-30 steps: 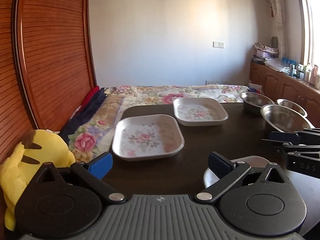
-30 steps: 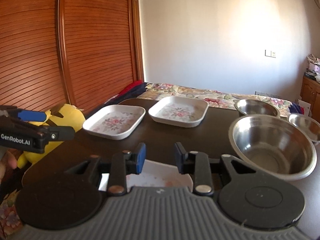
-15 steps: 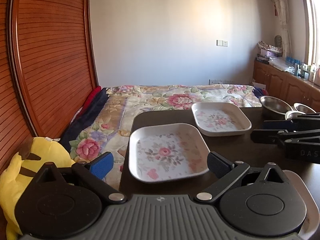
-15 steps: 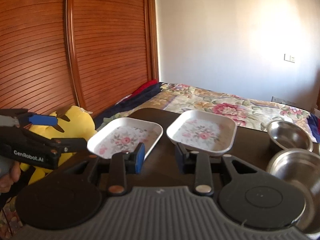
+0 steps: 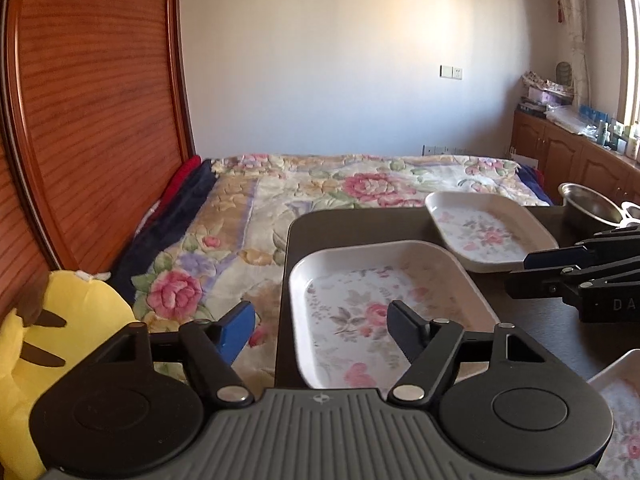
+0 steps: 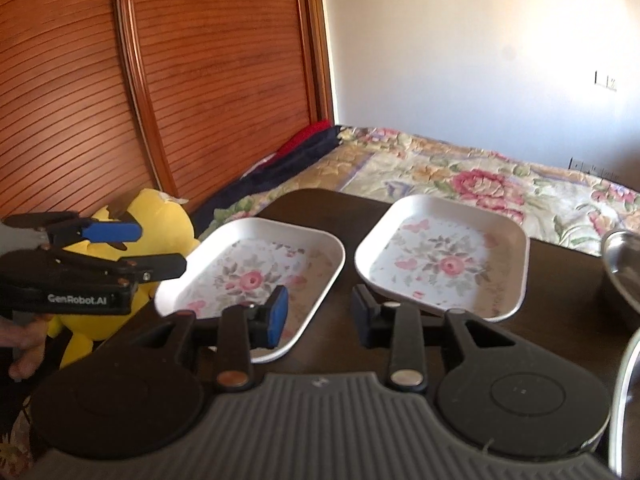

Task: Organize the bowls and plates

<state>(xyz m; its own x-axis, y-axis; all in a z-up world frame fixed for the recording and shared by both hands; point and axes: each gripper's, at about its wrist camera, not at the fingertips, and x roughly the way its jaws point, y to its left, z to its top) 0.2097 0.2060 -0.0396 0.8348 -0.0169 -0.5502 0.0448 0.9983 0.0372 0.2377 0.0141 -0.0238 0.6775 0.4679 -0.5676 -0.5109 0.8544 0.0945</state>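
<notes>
- Near white rectangular floral-print plate point(image 5: 384, 312) lies flat at the left edge of the dark brown tabletop point(image 5: 360, 224); also seen from right wrist cam point(image 6: 256, 264).
- 2nd white rectangular floral-print plate point(image 5: 488, 232) sits further back & to the right, just beside the 1st, a narrow gap of tabletop between them; right wrist cam shows both side by side point(image 6: 444, 256).
- 3rd floral white plate corner point(image 5: 618, 412) shows at lower right of left cam, mostly cut off.
- Round stainless steel bowl point(image 5: 588, 202) at far right of tabletop, behind the 2nd plate; a 2nd steel bowl rim point(image 6: 622, 268) at right edge of right cam, only partly in frame.
- Left hand-held gripper point(image 5: 320, 326): jaws closing, about two-thirds open, straddling the near plate's left rim; pads not touching it, nothing held.
- Right hand-held gripper point(image 6: 320, 316): jaws part open, narrow gap, empty; hovers over the tabletop strip between the 2 plates.
- Left hand-held gripper also seen side-on point(image 6: 156, 252) at left of right cam, person's fingers point(image 6: 24, 344) on its handle.
- Yellow plush toy point(image 5: 60, 340) off the tabletop at left, by the slatted wood wardrobe door point(image 5: 100, 100).
- Bed w/ floral quilt point(image 5: 340, 188) beyond the tabletop.
</notes>
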